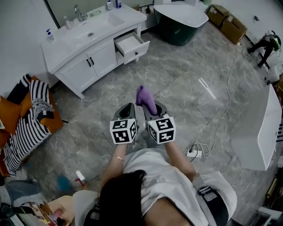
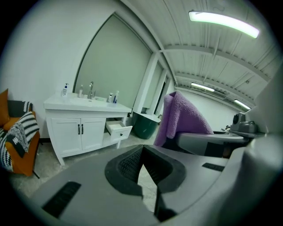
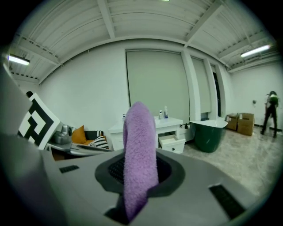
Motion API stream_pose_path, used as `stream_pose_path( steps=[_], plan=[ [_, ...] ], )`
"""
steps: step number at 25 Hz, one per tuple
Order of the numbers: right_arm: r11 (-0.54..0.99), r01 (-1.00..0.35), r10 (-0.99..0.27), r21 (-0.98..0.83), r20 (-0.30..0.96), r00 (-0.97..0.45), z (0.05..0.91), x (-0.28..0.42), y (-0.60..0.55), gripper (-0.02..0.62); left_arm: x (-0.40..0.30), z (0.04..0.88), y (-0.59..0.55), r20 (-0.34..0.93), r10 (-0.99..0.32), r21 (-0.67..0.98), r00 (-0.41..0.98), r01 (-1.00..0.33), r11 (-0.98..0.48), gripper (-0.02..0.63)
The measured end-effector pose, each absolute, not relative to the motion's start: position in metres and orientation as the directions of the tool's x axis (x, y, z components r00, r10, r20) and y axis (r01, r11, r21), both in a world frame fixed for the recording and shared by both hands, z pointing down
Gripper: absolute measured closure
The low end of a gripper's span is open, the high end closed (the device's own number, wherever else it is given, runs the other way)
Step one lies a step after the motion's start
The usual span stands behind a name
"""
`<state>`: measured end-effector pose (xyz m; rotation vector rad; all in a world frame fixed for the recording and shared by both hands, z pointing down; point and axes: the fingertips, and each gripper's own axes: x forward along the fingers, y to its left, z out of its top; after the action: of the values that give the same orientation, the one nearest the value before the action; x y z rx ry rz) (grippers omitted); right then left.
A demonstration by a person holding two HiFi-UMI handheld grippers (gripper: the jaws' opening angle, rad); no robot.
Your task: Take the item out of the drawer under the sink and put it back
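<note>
Right tool [image 3: 139, 176]: clamped on purple towel [image 1: 145, 98], upright, well apart from open drawer [image 1: 132, 47], far left. Left tool [image 2: 142, 153]: closed, empty. Step: likely return carry. Next: approach drawer, lower towel in.

A mock bathroom staged in a large hall: a white vanity cabinet [image 1: 90, 59] with an inset basin [image 1: 95, 27] and chrome tap [image 1: 80, 12], and a dark green freestanding bathtub [image 1: 179, 22]. Grey marble-look floor tiles [image 1: 185, 92] also carry brown cardboard boxes [image 1: 226, 21] and a white power strip [image 1: 194, 153].
</note>
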<state>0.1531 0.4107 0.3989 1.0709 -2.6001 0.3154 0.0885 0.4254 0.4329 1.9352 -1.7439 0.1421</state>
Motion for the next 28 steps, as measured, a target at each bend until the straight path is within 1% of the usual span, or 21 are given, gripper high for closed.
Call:
stream_pose_path(
  steps=[3,9,14,20,25,28],
  plan=[
    [0.695,-0.712,-0.639,-0.097,0.371,-0.674,0.403,0.15,0.399,0.522,0.084,0.432,0.414,0.411,-0.902,0.293,0.135,-0.956,-0.01,0.603],
    [0.709,-0.691,-0.61,-0.139,0.369,-0.701,0.409,0.149,0.364,0.522,0.09,0.428,0.381,0.402,-0.903,0.296,0.152,-0.955,-0.03,0.603],
    [0.751,-0.658,-0.587,-0.055,0.401,-0.703,0.416,0.149,0.336,0.522,0.089,0.433,0.355,0.41,-0.903,0.306,0.127,-0.952,0.005,0.603],
    [0.774,-0.631,-0.551,-0.059,0.428,-0.716,0.422,0.143,0.298,0.522,0.087,0.441,0.324,0.428,-0.898,0.31,0.099,-0.95,0.044,0.603],
    [0.782,-0.618,-0.546,-0.083,0.389,-0.742,0.415,0.137,0.261,0.522,0.082,0.445,0.291,0.446,-0.892,0.302,0.076,-0.951,0.07,0.603],
    [0.787,-0.61,-0.536,-0.09,0.389,-0.749,0.415,0.14,0.239,0.522,0.083,0.444,0.274,0.448,-0.892,0.297,0.058,-0.951,0.087,0.603]
  ],
)
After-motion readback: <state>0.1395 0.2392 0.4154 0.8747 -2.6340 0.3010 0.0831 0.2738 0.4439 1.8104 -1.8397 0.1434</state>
